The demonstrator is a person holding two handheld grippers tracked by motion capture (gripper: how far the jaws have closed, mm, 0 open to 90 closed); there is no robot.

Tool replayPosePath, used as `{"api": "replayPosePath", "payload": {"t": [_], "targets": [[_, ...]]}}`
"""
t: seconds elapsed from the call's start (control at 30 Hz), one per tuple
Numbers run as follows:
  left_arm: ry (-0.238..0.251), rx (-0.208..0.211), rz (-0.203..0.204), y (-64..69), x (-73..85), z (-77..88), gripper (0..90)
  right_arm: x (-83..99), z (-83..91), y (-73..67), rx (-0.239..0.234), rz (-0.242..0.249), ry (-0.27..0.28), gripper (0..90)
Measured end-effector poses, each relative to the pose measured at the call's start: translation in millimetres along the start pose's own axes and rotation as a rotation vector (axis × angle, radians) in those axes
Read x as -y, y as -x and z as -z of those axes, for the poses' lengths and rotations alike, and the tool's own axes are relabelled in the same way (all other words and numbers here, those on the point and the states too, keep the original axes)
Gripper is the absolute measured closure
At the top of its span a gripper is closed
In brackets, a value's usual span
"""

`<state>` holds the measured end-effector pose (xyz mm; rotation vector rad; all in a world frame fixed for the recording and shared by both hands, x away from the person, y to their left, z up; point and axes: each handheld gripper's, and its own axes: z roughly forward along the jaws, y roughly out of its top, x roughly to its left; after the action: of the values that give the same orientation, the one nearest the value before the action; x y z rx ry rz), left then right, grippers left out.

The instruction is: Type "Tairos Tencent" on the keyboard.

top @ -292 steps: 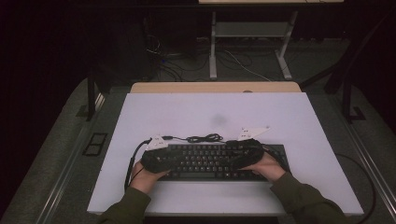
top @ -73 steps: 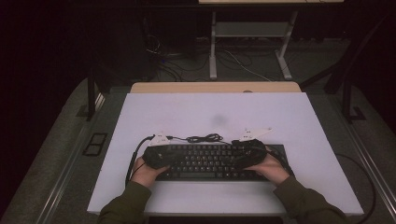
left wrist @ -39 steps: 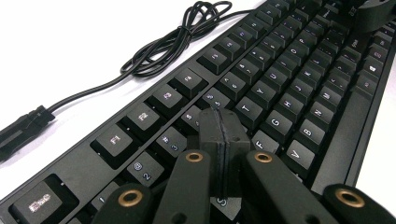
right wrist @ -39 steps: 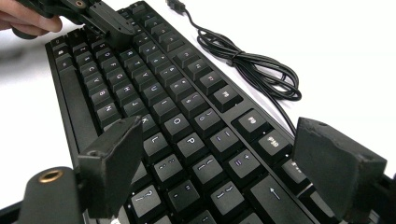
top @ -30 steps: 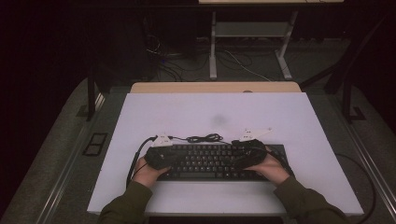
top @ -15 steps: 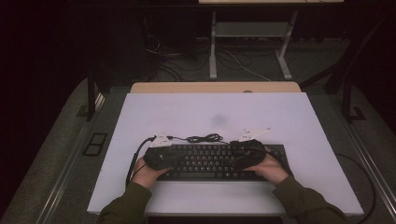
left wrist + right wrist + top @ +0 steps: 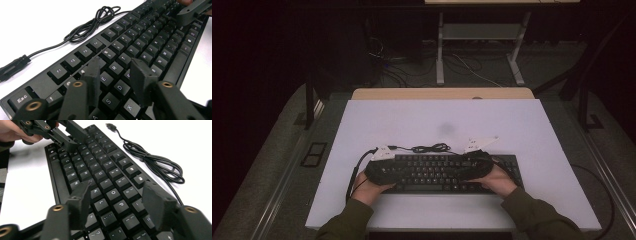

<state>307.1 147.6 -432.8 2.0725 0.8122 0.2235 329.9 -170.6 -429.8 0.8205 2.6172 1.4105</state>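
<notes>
A black keyboard (image 7: 437, 172) lies on the white table near its front edge, and its black cable (image 7: 429, 148) is coiled just behind it. My left gripper (image 7: 116, 72) hovers low over the E, R and D keys. Its jaws have just been opening, with bare keys below and nothing held between them. Over the K, L, O and P keys my right gripper (image 7: 117, 195) has just been closing its jaws, which still stand apart and hold nothing. From above, the left gripper (image 7: 384, 170) and the right gripper (image 7: 474, 167) sit over the keyboard's two ends, pointing inward.
The cable coil (image 7: 155, 165) and its plug (image 7: 110, 125) lie on the white tabletop (image 7: 412, 120) behind the keyboard. A wooden strip (image 7: 442, 93) borders the far edge. Metal desk legs and floor cables stand in the dark beyond.
</notes>
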Motion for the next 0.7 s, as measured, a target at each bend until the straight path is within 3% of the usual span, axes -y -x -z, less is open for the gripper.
{"api": "replayPosePath", "payload": {"t": [0.7], "targets": [[0.025, -0.008, 0.018, 9.6, 10.7, 11.0, 26.4, -11.9, -20.5, -9.2, -0.113, 0.055, -0.038, 86.6]]}}
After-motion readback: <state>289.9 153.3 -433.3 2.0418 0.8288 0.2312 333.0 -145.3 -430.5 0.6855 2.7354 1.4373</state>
